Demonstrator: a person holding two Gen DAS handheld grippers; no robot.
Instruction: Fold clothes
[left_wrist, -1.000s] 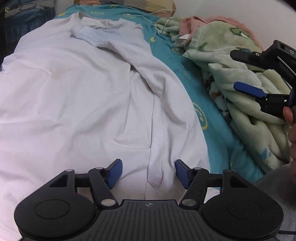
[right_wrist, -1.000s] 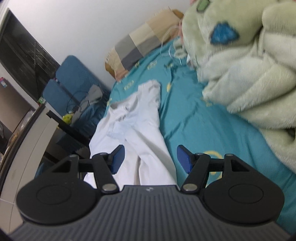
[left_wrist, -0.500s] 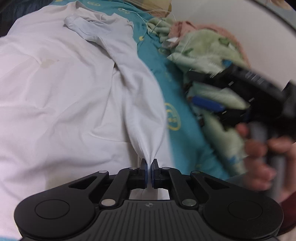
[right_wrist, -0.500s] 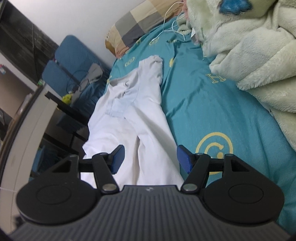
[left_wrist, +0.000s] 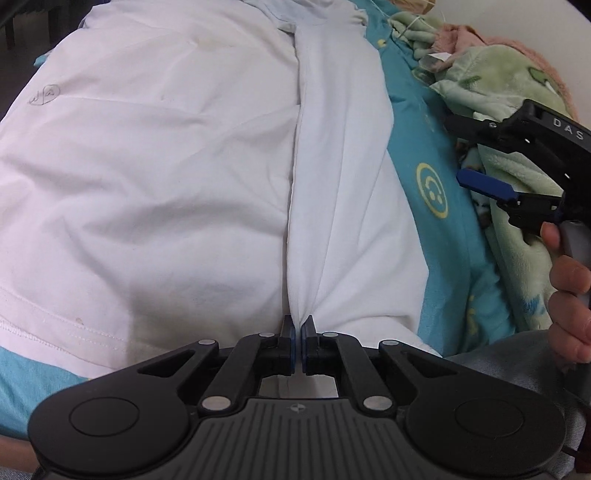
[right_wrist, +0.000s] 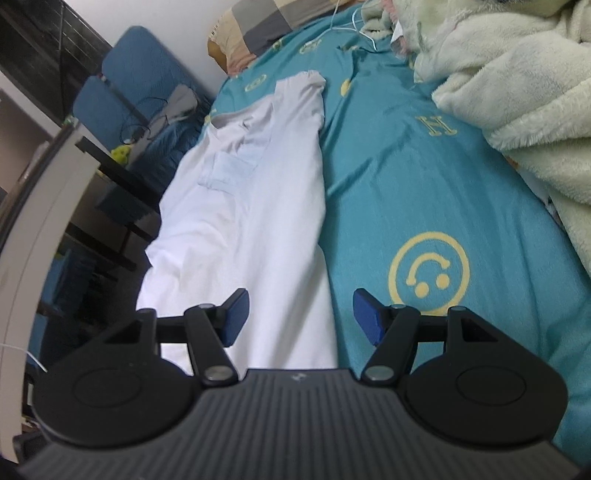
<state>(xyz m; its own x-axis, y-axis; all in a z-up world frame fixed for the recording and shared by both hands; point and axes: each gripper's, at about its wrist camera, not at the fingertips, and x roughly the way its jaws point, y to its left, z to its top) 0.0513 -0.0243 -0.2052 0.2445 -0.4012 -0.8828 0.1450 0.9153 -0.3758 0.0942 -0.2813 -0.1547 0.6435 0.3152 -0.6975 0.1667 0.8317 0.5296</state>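
Observation:
A white T-shirt (left_wrist: 155, 177) lies spread on a teal bed sheet (left_wrist: 436, 206), its right side folded inward as a long strip (left_wrist: 343, 177). My left gripper (left_wrist: 297, 334) is shut on the hem end of that folded strip, which puckers toward the pads. In the right wrist view the same T-shirt (right_wrist: 251, 206) runs away along the sheet (right_wrist: 406, 177). My right gripper (right_wrist: 298, 314) hovers open above the shirt's right edge, nothing between its fingers. The right gripper (left_wrist: 491, 162) also shows at the right of the left wrist view, held by a hand (left_wrist: 569, 302).
A rumpled green fleece blanket (left_wrist: 498, 96) is piled on the bed's right side, pale in the right wrist view (right_wrist: 517, 74). A checked pillow (right_wrist: 266, 22) and white cable (right_wrist: 351, 26) lie at the head. Blue chairs (right_wrist: 136, 81) and dark shelving (right_wrist: 107, 206) stand left of the bed.
My left gripper went from open to shut on the shirt's folded edge, then pulled it back, straightening the strip. The right gripper stayed open and dropped closer to the sheet.

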